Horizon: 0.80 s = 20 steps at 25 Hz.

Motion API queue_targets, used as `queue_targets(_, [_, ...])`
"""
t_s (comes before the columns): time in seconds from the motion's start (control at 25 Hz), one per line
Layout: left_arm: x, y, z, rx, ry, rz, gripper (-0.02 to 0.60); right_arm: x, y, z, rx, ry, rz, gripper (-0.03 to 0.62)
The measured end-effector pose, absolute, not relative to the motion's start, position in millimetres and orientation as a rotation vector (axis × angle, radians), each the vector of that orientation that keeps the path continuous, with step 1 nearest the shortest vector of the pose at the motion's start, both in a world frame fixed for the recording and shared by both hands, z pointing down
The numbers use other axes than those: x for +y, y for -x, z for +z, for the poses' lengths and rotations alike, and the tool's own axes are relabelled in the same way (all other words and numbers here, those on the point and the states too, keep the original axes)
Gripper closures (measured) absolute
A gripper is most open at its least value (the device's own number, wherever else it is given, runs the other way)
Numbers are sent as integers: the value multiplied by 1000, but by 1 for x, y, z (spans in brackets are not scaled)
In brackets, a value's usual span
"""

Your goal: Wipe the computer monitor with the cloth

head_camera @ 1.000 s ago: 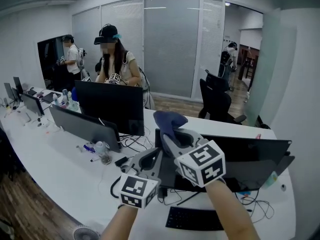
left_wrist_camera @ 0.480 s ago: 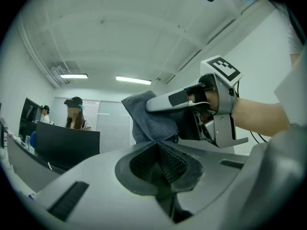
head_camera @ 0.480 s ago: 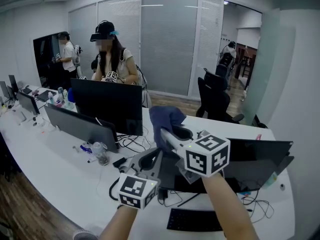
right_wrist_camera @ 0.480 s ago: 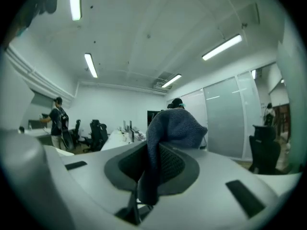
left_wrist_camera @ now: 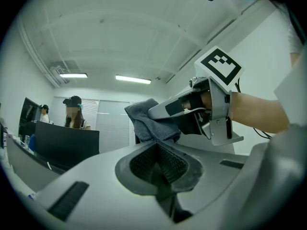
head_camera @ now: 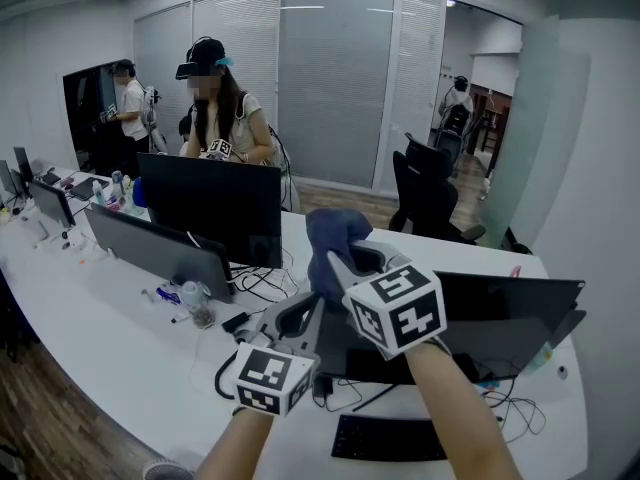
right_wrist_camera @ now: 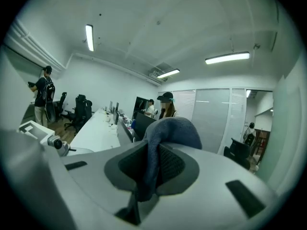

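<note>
1. Head view is showing the keyboard (head_camera: 390, 438) lying nearest on the white desk (head_camera: 120, 348), just in front of the computer monitor (head_camera: 510, 313). Its dark screen is standing to the right of both grippers.
2. Slightly farther and to the left, the left gripper (head_camera: 300, 318) is hanging over the desk. In its own view its jaws are pressing together on nothing (left_wrist_camera: 158, 164), so it is playing no part in the grip.
3. Just beyond, the right gripper (head_camera: 338, 268) is pinching the cloth (head_camera: 335, 236). In its own view a fold is running down between the jaws (right_wrist_camera: 151, 169) while the bulk is bunching above the tips (right_wrist_camera: 175, 128).
4. The cloth is sitting high and left of the monitor's top edge and does not appear to be touching the screen. The wipe itself seems yet to begin.
5. To do it well, the right gripper should probably be:
   - bringing the bunched part flat against the glass, so the hard jaw tips are not scraping it;
   - pressing lightly, since the monitor may tip or slide on its stand;
   - sweeping in overlapping passes, with the left gripper possibly steadying the frame.
6. Farthest off, another black monitor (head_camera: 210, 203) and a standing person (head_camera: 225, 118) are across the desk, well apart from the work.
</note>
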<state>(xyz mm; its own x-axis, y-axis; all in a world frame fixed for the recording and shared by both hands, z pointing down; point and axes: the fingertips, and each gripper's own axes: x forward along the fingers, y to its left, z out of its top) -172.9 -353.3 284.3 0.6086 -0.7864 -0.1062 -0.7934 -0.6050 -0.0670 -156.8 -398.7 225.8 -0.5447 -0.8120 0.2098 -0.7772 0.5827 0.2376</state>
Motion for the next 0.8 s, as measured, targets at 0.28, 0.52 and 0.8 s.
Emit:
queue_targets(0.28, [-349, 168, 285, 1358, 2721, 90, 574, -393, 143, 228, -2410, -1345, -244, 537])
queue_targets(0.52, [-343, 156, 281, 1363, 2714, 81, 574, -389, 125, 227, -2386, -1366, -246, 537])
queue_targets(0.8, [-337, 136, 280, 1353, 2707, 67, 574, -383, 101, 228, -2378, -1384, -254, 537])
